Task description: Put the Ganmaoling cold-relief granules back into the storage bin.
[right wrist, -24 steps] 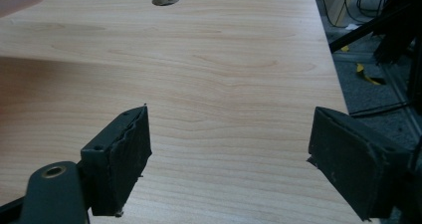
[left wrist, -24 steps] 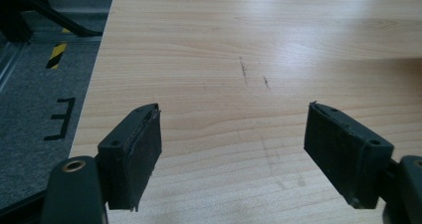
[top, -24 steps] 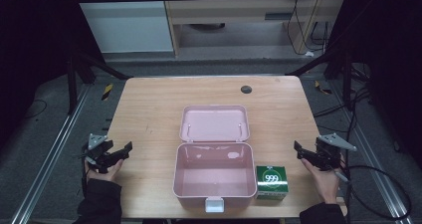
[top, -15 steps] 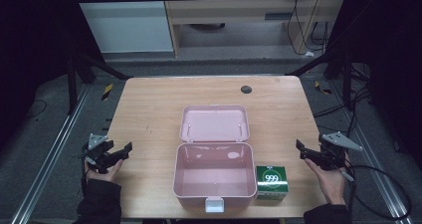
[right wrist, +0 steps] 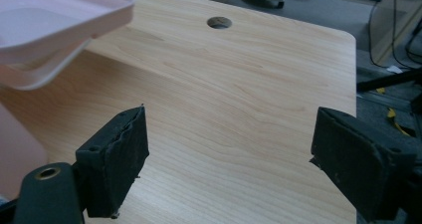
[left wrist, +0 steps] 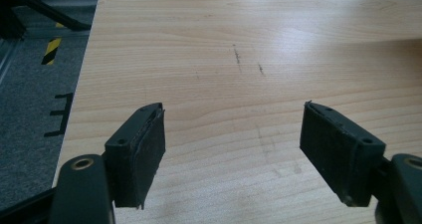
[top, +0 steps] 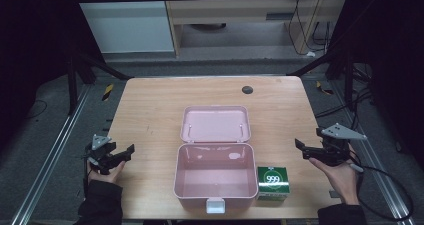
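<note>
**A:** Start with the high view. Your left gripper [top: 114, 157] sits at the lower left of the frame and your right gripper [top: 320, 152] at the lower right. Both are spread wide and hold nothing. The pink case [top: 214, 177] lies open at lower centre, its lid [top: 216, 123] folded back just above it. The green box [top: 273, 183] stands just beside the case's right wall, near your right gripper.

**B:** And the left gripper view?

**A:** Your jaws rise from the bottom corners, far apart, over bare table [left wrist: 239, 59]. Nothing lies between them.

**B:** The right gripper view?

**A:** The jaws are wide again. The lid [right wrist: 54, 15] juts in at the upper left, and a hole [right wrist: 219, 22] in the table sits at upper centre. You're pointed past the box, not at it.

**B:** What could go wrong?

**A:** I'd judge the box is yours to fetch. It stands so close to the case that one jaw may not fit between them; force it and you'll shove the case or tip the box. Swing too far toward the upper left and you may knock the lid.
</note>
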Demonstrator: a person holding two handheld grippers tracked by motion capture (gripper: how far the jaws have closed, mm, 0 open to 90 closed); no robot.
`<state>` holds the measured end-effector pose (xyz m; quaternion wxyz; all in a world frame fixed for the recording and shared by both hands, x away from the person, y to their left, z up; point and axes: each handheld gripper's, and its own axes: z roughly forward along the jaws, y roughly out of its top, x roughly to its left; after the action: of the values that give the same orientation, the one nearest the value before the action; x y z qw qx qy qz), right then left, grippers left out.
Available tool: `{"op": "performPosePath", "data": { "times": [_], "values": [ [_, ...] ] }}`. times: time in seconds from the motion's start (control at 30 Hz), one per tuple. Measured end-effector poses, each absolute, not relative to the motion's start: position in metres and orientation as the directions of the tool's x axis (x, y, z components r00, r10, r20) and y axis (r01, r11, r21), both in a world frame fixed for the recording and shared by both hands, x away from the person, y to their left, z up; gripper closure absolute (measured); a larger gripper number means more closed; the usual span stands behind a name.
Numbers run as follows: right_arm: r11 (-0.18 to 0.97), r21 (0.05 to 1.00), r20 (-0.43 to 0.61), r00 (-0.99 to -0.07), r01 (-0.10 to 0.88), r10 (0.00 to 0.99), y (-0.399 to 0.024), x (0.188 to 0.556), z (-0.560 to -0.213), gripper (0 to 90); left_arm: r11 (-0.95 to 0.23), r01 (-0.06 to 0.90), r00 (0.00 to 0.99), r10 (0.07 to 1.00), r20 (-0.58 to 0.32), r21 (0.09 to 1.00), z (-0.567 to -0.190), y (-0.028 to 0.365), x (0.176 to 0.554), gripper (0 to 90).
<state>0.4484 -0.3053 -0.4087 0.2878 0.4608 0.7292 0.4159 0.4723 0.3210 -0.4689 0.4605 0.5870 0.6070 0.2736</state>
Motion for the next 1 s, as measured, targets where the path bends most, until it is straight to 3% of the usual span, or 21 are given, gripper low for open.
{"op": "performPosePath", "data": {
  "times": [0.5, 0.8, 1.0],
  "values": [
    [0.414, 0.816, -0.101, -0.606, 0.403, 0.789, -0.281, 0.451, -0.379, 10.6, 0.131, 0.477, 0.131, 0.967, -0.218, 0.869, -0.47, 0.319, 0.472, 25.5],
    [0.575, 0.742, -0.142, -0.757, 0.345, 0.637, -0.258, 0.444, -0.368, 9.1, 0.12, 0.479, 0.14, 0.967, -0.211, 0.869, -0.471, 0.317, 0.472, 25.4],
    [0.637, 0.704, -0.156, -0.807, 0.313, 0.57, -0.249, 0.441, -0.365, 8.8, 0.105, 0.488, 0.147, 0.969, -0.2, 0.867, -0.471, 0.317, 0.472, 25.4]
  ]
}}
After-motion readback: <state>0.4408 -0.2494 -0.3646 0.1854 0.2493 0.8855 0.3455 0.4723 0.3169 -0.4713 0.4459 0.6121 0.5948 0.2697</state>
